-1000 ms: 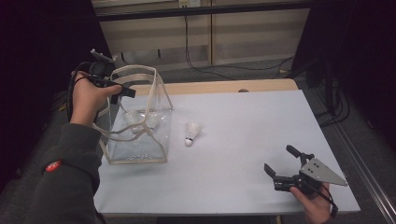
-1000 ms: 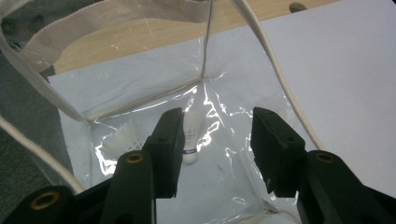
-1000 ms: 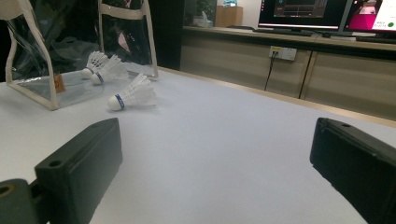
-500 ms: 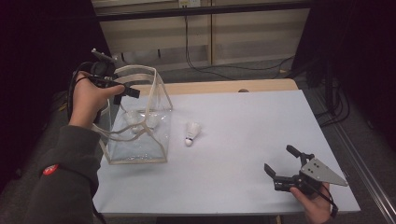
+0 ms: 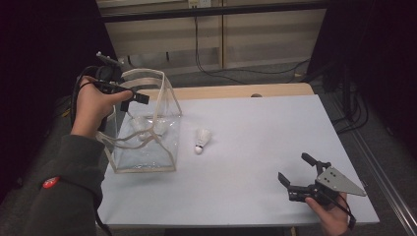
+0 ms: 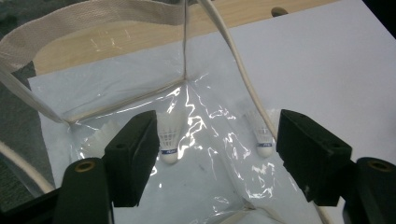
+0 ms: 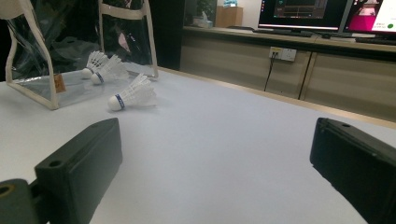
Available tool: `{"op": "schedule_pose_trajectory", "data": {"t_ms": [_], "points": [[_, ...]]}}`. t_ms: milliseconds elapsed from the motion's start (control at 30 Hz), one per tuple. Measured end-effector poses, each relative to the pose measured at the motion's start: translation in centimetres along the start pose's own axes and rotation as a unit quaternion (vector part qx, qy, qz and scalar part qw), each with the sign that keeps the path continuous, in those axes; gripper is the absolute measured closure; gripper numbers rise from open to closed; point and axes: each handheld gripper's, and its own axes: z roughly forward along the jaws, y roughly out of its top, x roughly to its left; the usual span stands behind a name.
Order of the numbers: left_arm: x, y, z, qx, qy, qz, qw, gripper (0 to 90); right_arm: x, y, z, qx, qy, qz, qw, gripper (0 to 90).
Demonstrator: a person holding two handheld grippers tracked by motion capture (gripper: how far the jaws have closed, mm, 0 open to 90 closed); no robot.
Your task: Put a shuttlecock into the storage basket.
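A clear plastic bag (image 5: 125,158) with cream trim and straps stands on the left of the white table. Two white shuttlecocks (image 5: 141,129) lie inside it. A third shuttlecock (image 5: 200,139) lies on the table just right of the bag. My left gripper (image 5: 133,101) hangs over the bag's open top. Its jaws have just been opening and hold nothing. In the left gripper view that gripper (image 6: 215,144) looks down at a shuttlecock (image 6: 168,137) on the bag's floor. My right gripper (image 5: 295,167) rests open and empty near the front right corner.
A wooden strip (image 5: 236,91) runs along the table's far edge. Cables hang on the wall panels behind it. In the right gripper view the bag (image 7: 32,46) and the loose shuttlecock (image 7: 130,95) sit far off to the left across bare white tabletop (image 7: 224,121).
The left gripper's jaws have spread wider above the bag. The right gripper and the loose shuttlecock have stayed where they were.
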Motion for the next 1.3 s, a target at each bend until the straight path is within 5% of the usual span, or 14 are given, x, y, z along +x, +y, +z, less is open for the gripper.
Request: {"op": "schedule_pose_trajectory", "data": {"t_ms": [500,1300], "points": [[-1.2,0.1,0.5,-0.005,-0.010,0.013,0.9999,18.3,0.1,0.0,0.0,0.000,0.002,-0.002,1.0000,2.4],[-3.7,0.7,1.0,-0.005,-0.043,0.040,0.9983,15.5,0.1,0.1,-0.1,-0.001,0.001,-0.001,1.0000,2.4]]}}
